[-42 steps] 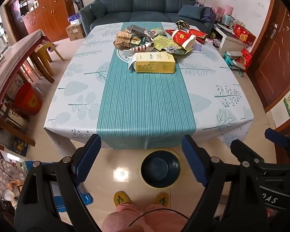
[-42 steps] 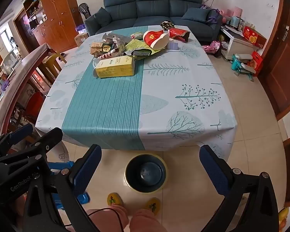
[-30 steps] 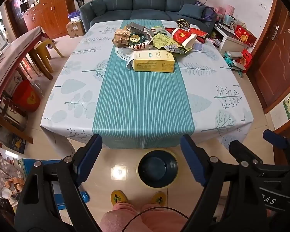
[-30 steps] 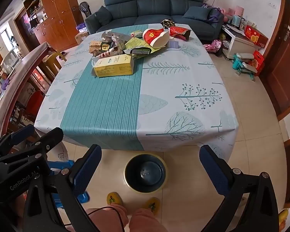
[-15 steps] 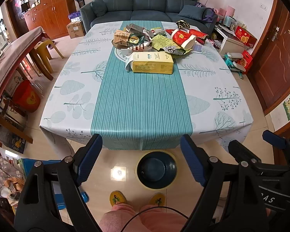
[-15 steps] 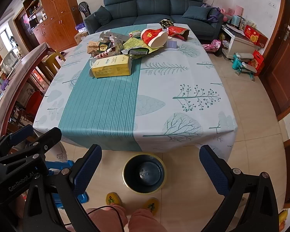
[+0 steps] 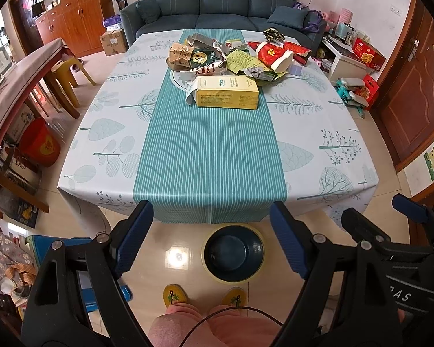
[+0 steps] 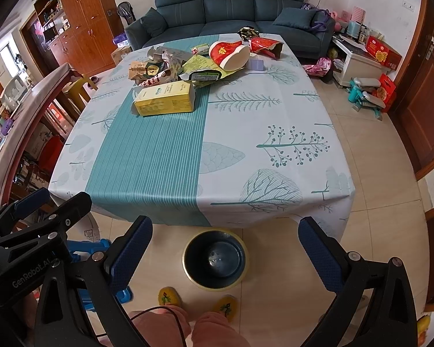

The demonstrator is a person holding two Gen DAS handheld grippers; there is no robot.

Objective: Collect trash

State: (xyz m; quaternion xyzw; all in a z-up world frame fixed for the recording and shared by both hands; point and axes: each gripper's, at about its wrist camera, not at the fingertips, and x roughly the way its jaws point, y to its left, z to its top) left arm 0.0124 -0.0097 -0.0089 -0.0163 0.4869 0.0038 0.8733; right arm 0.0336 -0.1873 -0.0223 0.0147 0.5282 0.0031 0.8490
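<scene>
A heap of trash lies at the far end of the table (image 7: 217, 150): a yellow carton (image 7: 227, 91) (image 8: 166, 97) nearest me, crumpled brown wrappers (image 7: 185, 55) (image 8: 147, 70), a green paper sheet (image 7: 243, 60) and a red and white package (image 7: 275, 53) (image 8: 230, 52). A dark bin (image 7: 233, 253) (image 8: 215, 258) stands on the floor at the table's near edge. My left gripper (image 7: 211, 231) hangs open above the floor before that edge. My right gripper (image 8: 225, 248) is open too, over the bin. Both hold nothing.
A blue sofa (image 7: 222, 0) stands behind the table. Wooden cabinets (image 7: 72, 11) and a yellow stool (image 7: 69, 72) are on the left, boxes and toys (image 7: 358, 86) on the right by a wooden door (image 7: 413, 92). A person's slippered feet (image 7: 175, 295) stand beside the bin.
Both views have crept slightly forward and up, so the table and trash heap look a little nearer. Both grippers stay open and empty.
</scene>
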